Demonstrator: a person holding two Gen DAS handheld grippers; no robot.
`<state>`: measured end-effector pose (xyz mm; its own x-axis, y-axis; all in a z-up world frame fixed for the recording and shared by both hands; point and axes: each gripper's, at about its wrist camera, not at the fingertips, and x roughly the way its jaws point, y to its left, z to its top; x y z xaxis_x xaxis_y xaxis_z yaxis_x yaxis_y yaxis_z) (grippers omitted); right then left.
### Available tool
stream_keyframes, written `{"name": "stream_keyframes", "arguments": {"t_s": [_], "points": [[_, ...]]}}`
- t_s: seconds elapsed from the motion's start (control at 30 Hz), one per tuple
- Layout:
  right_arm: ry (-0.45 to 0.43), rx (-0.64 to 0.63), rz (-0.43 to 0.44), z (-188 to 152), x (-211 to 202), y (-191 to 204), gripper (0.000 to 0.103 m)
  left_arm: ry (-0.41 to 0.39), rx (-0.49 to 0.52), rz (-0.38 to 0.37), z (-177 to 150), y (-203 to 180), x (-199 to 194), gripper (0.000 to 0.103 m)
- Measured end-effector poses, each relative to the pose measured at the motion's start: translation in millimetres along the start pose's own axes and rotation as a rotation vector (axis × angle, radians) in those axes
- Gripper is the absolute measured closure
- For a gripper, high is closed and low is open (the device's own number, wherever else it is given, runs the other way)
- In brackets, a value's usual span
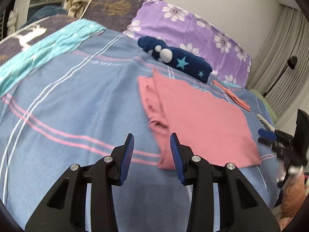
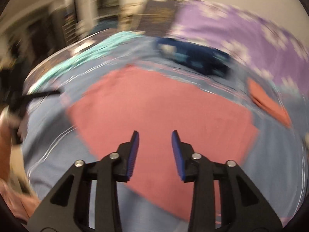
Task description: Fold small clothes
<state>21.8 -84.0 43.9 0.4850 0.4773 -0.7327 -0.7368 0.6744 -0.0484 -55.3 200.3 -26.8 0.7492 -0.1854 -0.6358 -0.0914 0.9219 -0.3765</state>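
While both views look down over a bed (image 1: 58, 100) covered in a blue sheet with pink and white stripes, a pink garment (image 1: 202, 119) lies spread flat on it, towards the side of the bed nearest the curtains. It already looks partly folded: a narrower band of the same pink cloth is doubled along its left edge in the left wrist view, slightly rumpled.

The left tongs (image 1: 152, 145) hang above the sheet just beside the garment's near left corner, jaws partly apart with nothing between them. The right tongs (image 2: 155, 141) hover over the near half of the garment, also partly apart and empty; that view is heavily blurred.

Beyond the pink garment, close to the purple flowered pillow (image 1: 193, 29) at the head of the bed, sits a navy bundle with stars (image 1: 179, 58), apparently folded already. A small orange piece of cloth (image 2: 268, 102) lies near the far right edge of the bed, and a turquoise cloth (image 1: 38, 48) lies towards the far left.

The pink garment looks thin, soft and light, so it will likely sag and crease when lifted. The near corners, or the doubled edge, seem the best places to pinch, taking both layers together so the fold stays aligned.
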Motion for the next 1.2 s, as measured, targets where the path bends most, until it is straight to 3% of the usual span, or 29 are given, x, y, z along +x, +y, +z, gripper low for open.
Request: {"name": "stream_keyframes", "arguments": {"t_s": [0.17,0.4,0.57,0.77,1.2], "points": [[0.052,-0.199,0.037,5.5,39.1,79.9,0.066,0.039,0.010,-0.028,-6.8,10.1,14.0,0.064],[0.071,-0.450,-0.127,8.9,79.4,141.2,0.059,0.038,-0.030,-0.031,-5.6,32.0,20.1,0.064],[0.075,-0.527,-0.199,8.0,101.8,156.6,0.053,0.022,-0.082,-0.030,-6.2,52.5,16.0,0.063],[0.083,-0.506,-0.257,19.4,124.0,157.3,0.051,0.039,-0.109,-0.035,-8.8,66.0,20.6,0.063],[0.054,-0.588,-0.384,25.0,142.1,175.6,0.050,0.026,-0.123,-0.083,2.9,73.3,32.5,0.058]]}}
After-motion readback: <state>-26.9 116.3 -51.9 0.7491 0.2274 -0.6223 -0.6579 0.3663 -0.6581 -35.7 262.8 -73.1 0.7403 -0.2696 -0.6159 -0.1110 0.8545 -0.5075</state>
